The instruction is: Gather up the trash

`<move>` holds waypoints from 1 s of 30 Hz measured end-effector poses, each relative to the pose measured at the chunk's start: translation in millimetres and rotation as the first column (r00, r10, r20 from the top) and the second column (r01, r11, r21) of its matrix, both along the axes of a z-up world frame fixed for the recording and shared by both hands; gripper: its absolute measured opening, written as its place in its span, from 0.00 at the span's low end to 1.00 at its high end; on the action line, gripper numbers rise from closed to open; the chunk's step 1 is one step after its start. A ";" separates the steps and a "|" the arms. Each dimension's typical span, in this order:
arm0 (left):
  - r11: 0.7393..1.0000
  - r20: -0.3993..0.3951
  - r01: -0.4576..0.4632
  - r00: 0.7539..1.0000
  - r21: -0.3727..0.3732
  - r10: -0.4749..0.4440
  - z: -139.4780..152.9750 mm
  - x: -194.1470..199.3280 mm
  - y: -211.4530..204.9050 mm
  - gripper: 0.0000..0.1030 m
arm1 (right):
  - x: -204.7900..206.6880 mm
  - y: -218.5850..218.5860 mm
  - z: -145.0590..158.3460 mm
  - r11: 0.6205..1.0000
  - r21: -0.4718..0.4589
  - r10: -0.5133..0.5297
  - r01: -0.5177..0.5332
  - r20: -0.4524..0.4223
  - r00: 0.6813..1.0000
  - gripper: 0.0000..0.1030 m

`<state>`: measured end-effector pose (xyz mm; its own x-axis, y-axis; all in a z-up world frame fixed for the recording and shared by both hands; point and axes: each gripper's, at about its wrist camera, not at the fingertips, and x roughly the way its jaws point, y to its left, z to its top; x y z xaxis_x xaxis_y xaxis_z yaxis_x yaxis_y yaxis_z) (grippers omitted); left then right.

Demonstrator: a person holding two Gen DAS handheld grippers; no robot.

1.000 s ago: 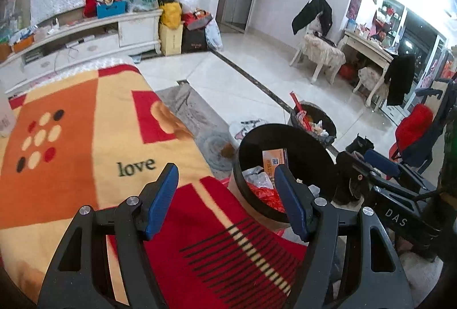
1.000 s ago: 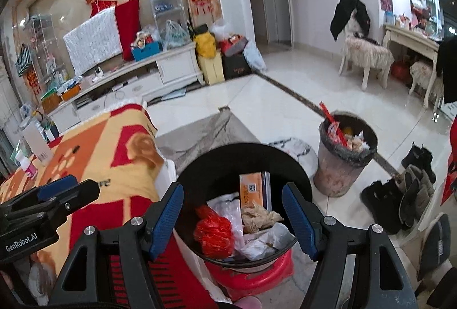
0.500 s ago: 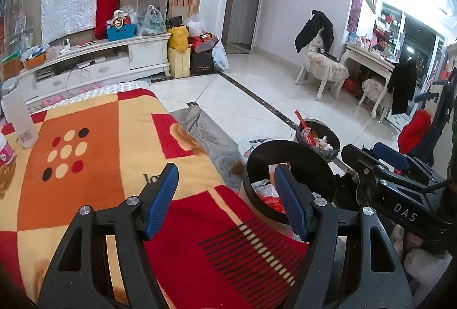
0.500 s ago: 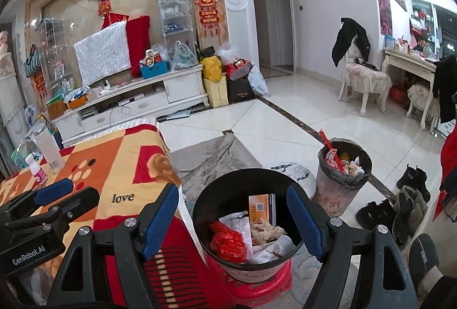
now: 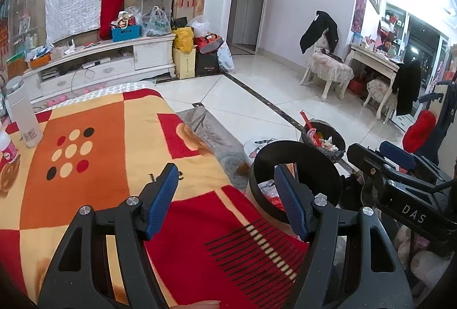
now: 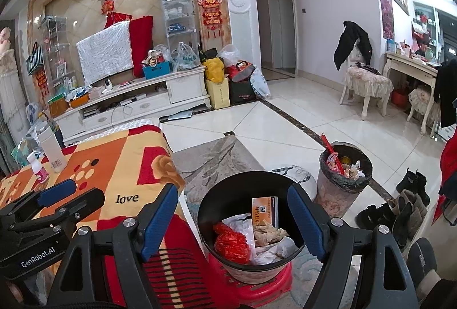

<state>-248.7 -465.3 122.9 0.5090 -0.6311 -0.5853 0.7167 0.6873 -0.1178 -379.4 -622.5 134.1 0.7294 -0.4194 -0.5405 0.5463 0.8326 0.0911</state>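
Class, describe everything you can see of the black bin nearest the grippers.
The black bin is round, open-topped and upright, with a smooth dark inside that looks like plastic. It stands on a red stool beside the blanket-covered table. Inside lie a red bag, an orange box, crumpled paper and white wrapping. Nothing grips it.
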 end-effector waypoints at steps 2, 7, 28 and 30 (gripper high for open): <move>1.000 -0.002 0.000 1.000 -0.001 0.000 -0.2 0.3 0.3 0.67 | 0.6 -0.1 -1.4 1.000 0.004 0.002 -0.002 -0.004 1.000 0.75; 1.000 -0.001 -0.001 1.000 -0.001 0.001 -0.8 0.6 0.5 0.67 | 1.6 -1.4 -1.9 1.000 0.006 0.004 -0.004 -0.008 1.000 0.76; 1.000 -0.002 -0.004 1.000 0.007 0.004 -5.5 4.0 -0.2 0.67 | 2.8 -2.3 -1.3 1.000 0.009 0.003 -0.003 -0.008 1.000 0.78; 1.000 -0.002 -0.004 1.000 0.008 0.004 -5.5 4.2 -0.2 0.67 | 3.2 -2.2 -1.9 1.000 0.009 0.004 -0.004 -0.008 1.000 0.79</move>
<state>-244.5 -465.5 117.4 0.5099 -0.6244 -0.5917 0.7140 0.6908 -0.1137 -376.2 -624.7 132.2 0.7266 -0.4114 -0.5503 0.5438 0.8339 0.0945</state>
